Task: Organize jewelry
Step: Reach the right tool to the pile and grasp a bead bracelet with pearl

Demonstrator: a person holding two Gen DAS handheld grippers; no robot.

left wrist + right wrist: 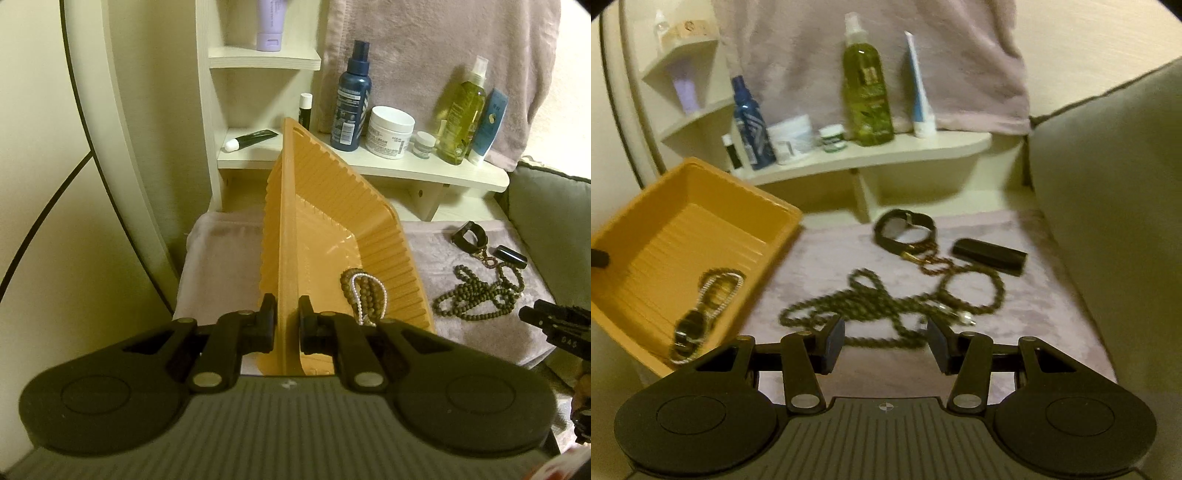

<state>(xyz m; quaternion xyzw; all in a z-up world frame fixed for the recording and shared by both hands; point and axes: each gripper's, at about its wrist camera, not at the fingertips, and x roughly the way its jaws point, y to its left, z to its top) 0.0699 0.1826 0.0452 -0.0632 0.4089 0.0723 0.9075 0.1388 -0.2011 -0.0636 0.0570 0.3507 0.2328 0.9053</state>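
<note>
My left gripper is shut on the near rim of an orange ribbed tray, tilting it up on edge. Inside the tray lie a brown bead bracelet and a pearl strand; both also show in the right wrist view, with a watch beside them. My right gripper is open and empty, just above a long dark bead necklace on the mauve towel. A black watch and a small black case lie beyond it.
A cream shelf behind holds a blue bottle, a white cream jar, a green spray bottle and tubes. A grey cushion borders the right. A cream wall panel stands at the left.
</note>
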